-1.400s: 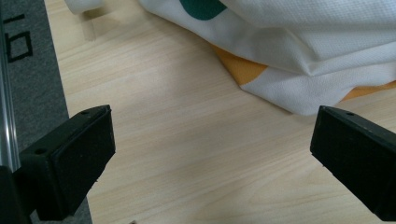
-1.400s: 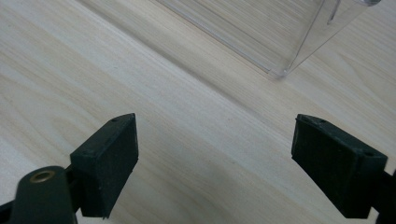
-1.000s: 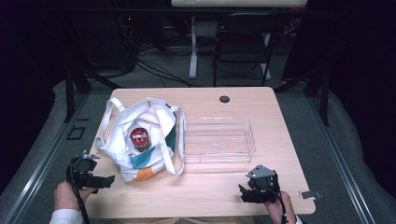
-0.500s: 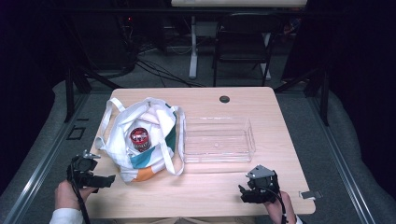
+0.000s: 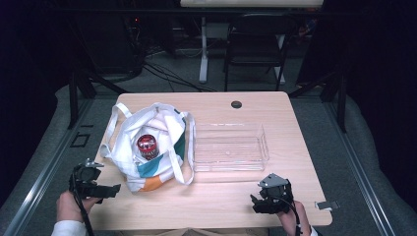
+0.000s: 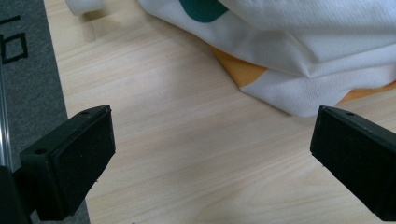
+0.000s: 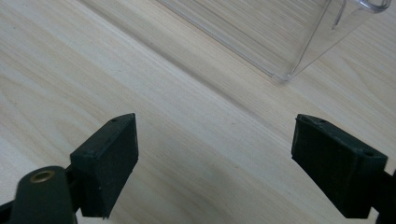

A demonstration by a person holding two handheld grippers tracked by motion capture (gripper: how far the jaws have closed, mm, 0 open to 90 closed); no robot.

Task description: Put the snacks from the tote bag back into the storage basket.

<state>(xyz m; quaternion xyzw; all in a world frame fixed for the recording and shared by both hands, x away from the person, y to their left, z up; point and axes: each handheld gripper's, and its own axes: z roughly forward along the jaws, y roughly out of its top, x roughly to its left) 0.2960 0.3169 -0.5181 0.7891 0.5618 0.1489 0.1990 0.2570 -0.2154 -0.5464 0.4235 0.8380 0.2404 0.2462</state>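
High view: light wood tabletop (image 5: 211, 196) with a white tote bag (image 5: 147, 147) on its left half, teal and orange patches on the side facing the person. A red-topped can or jar (image 5: 147, 144) sits inside the bag's open mouth; can't read the label. Clear plastic tray (image 5: 228, 146) lies just right of the bag, nothing inside it, and a bag handle loops down near its left edge. Small dark round grommet (image 5: 236, 104) near the tabletop's far edge.

Left hand-held gripper (image 5: 101, 189) at the near-left corner, just beside the bag's lower corner, not touching it. Left gripper view: jaws wide apart, holding nothing, bare wood between them.

Right hand-held gripper (image 5: 259, 202) near the front edge, below the tray's right corner. Right gripper view: jaws wide apart, holding nothing, tray corner (image 7: 285, 74) ahead.
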